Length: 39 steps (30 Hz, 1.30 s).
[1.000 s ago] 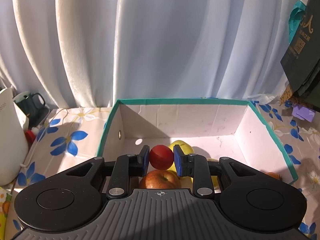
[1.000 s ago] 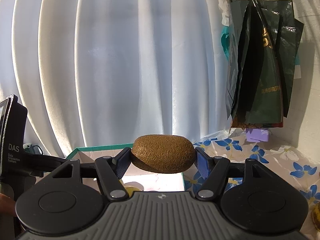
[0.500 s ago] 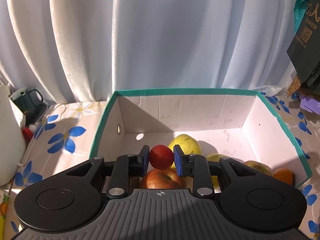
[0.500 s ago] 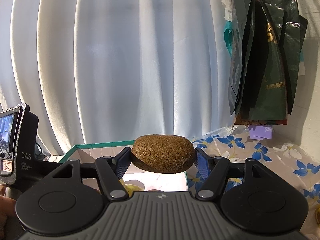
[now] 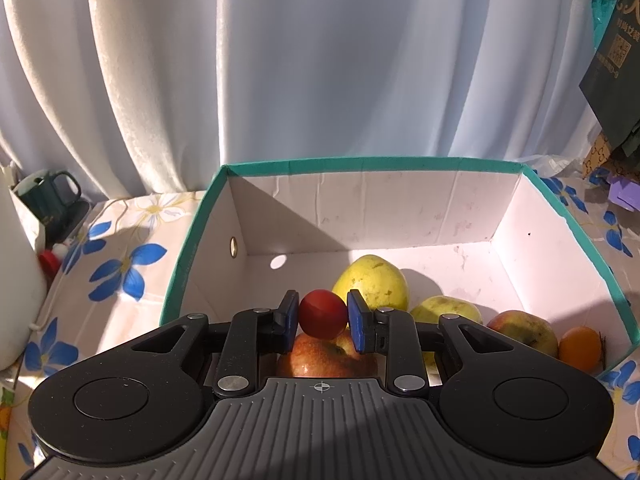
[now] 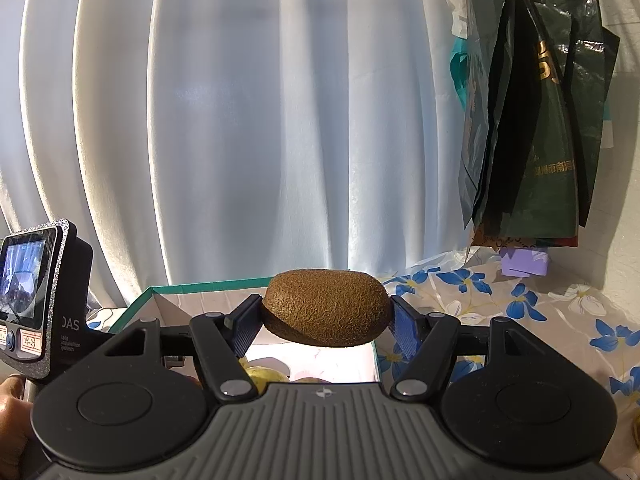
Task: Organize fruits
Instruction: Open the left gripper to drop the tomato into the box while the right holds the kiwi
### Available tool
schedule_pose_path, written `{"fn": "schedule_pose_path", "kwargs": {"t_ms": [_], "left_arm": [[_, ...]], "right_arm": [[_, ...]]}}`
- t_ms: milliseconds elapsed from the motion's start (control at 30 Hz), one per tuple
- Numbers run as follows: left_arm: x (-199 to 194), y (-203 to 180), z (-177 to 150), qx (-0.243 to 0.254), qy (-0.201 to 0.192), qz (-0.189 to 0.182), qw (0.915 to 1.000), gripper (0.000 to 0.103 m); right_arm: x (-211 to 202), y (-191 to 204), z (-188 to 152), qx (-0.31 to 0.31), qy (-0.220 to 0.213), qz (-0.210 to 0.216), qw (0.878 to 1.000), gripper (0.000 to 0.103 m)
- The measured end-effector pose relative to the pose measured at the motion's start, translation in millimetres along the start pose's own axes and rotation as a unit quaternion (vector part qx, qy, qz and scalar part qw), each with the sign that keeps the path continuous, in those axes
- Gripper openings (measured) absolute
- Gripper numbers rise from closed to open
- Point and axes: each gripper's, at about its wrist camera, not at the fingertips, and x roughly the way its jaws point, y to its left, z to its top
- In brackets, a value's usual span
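My left gripper (image 5: 323,317) is shut on a small red fruit (image 5: 322,319) and hangs over the near part of a white box with a teal rim (image 5: 368,163). Right under the red fruit lies a red apple (image 5: 320,360). Further in the box are two yellow-green pears (image 5: 372,284), another apple (image 5: 522,330) and an orange (image 5: 580,348). My right gripper (image 6: 325,322) is shut on a brown kiwi (image 6: 326,306), held lengthwise between the pads, above the box's right end (image 6: 208,285).
The table has a cloth with blue flowers (image 5: 124,272). A dark green mug (image 5: 50,196) and a white jug (image 5: 16,296) stand to the left. White curtains hang behind. Dark bags (image 6: 532,132) hang at the right, above a purple block (image 6: 524,262). The left gripper's screen unit (image 6: 28,292) shows at the right view's left edge.
The left gripper has come down and closer over the box with the red fruit, so more of the box floor and fruits show. The right gripper holds still with the kiwi.
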Motion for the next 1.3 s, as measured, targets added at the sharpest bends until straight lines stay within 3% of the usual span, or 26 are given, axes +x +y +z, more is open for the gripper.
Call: {"fn": "schedule_pose_path", "kwargs": {"t_ms": [167, 300, 433, 500, 600, 900, 1300], "left_arm": [[2, -2, -1, 0.005, 0.002, 0.003, 1.0000, 0.033], [1, -2, -1, 0.004, -0.002, 0.004, 1.0000, 0.042], [-7, -1, -1, 0.003, -0.010, -0.001, 0.9999, 0.090], [-16, -1, 0, 0.005, -0.022, -0.008, 0.9997, 0.096], [-31, 1, 2, -0.005, -0.026, -0.027, 0.9993, 0.101], [-70, 26, 4, -0.047, -0.045, -0.020, 0.9977, 0.102], [-69, 38, 6, -0.072, -0.031, -0.007, 0.9969, 0.102]], "right_arm": [[0, -1, 0, -0.001, 0.000, 0.001, 1.000, 0.068], [1, -2, -1, 0.001, 0.002, 0.001, 1.000, 0.068], [2, -2, 0, -0.001, 0.002, 0.002, 1.000, 0.068], [3, -2, 0, -0.001, 0.003, 0.002, 1.000, 0.068], [5, -3, -1, 0.000, 0.007, 0.002, 1.000, 0.068], [12, -3, -3, 0.001, 0.014, 0.001, 1.000, 0.068], [34, 3, -18, -0.015, 0.052, 0.006, 0.999, 0.068]]}}
